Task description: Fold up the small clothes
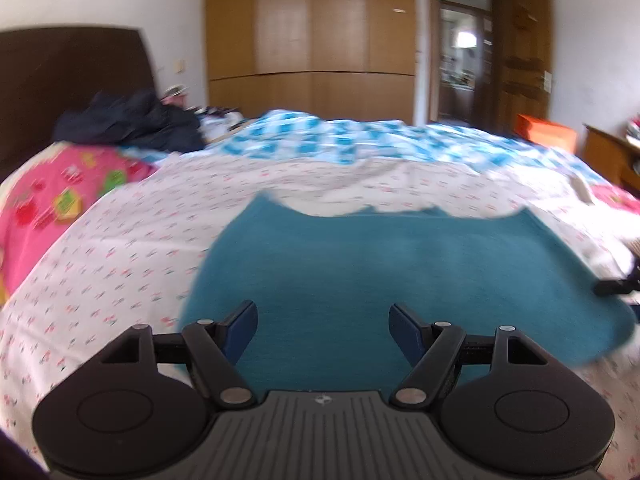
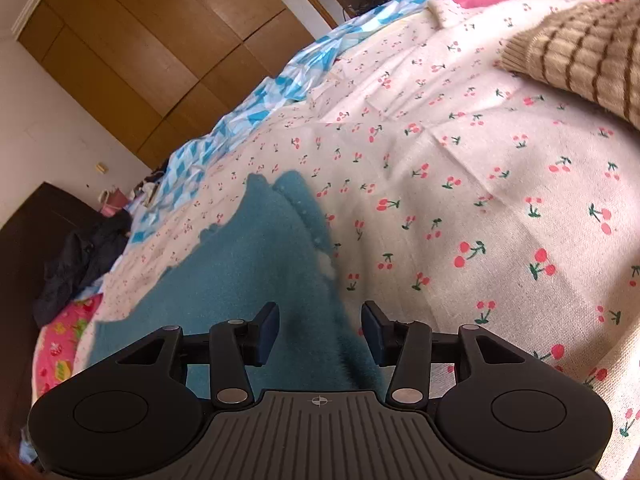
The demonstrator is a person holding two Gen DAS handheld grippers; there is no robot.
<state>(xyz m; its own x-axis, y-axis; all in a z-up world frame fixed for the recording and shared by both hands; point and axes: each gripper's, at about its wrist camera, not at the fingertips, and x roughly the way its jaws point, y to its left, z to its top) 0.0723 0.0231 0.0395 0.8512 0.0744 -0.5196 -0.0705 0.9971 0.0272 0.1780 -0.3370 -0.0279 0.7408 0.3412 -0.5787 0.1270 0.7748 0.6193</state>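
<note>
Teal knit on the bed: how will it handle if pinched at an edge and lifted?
The teal knit probably hangs floppy: it lies flat and follows the cherry-print sheet. Its fuzzy surface should grip rather than slip. Likely light, so pushing may bunch it; its wavy edge looks soft.

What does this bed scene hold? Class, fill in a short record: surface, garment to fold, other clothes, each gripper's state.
surface: cherry-print sheet on a bed
garment: teal knit, lying spread on the sheet
other clothes: striped beige knit at the far right; dark pile by the headboard
left gripper: open, over the teal knit, holding nothing
right gripper: open, over the teal knit's edge, nothing gripped
</note>
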